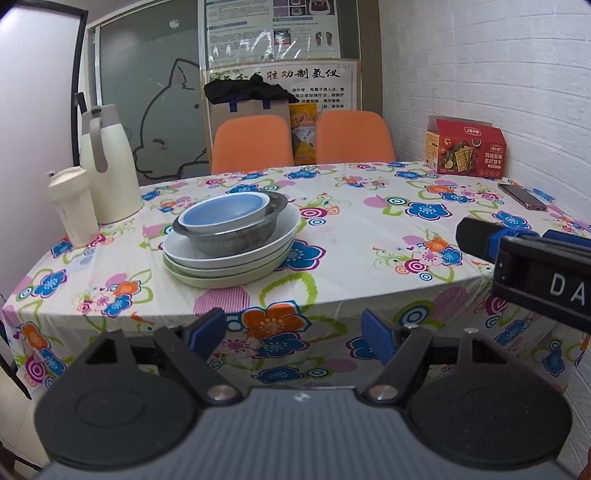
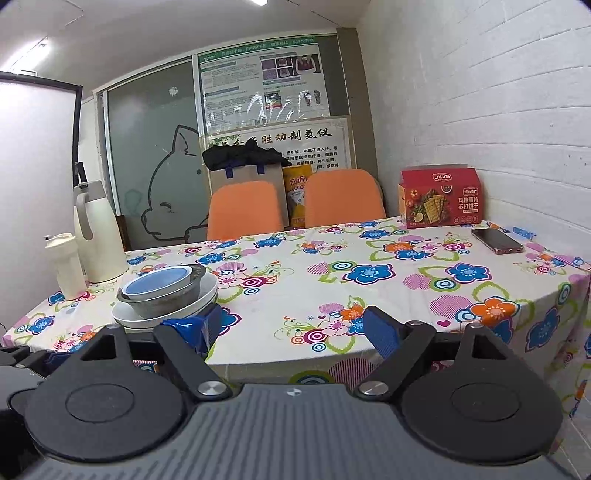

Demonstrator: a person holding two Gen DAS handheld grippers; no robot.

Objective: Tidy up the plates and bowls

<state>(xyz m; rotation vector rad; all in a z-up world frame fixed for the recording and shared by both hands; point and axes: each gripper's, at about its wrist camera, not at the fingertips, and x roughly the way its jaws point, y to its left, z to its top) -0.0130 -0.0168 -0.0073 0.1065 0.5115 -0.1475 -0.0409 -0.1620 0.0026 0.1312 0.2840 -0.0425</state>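
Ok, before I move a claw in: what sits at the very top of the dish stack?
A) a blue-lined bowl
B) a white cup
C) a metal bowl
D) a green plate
A: the blue-lined bowl nests inside the metal bowl, which rests on the stacked white plates, with a green plate at the bottom.

- Even indoor light, fairly bright; source overhead: ceiling lamp [image 2: 260, 2] clipped at the top of the right wrist view.
- Glare streaks on the plastic-covered poster [image 1: 271, 31], text partly washed out.
- Soft shadow under the stacked dishes [image 1: 232, 247]; table's front drop is darker.
- Strong fisheye: wall bricks [image 2: 517, 92] bow, corners vignette black.
- Near gripper bodies slightly soft; mid-scene sharp.
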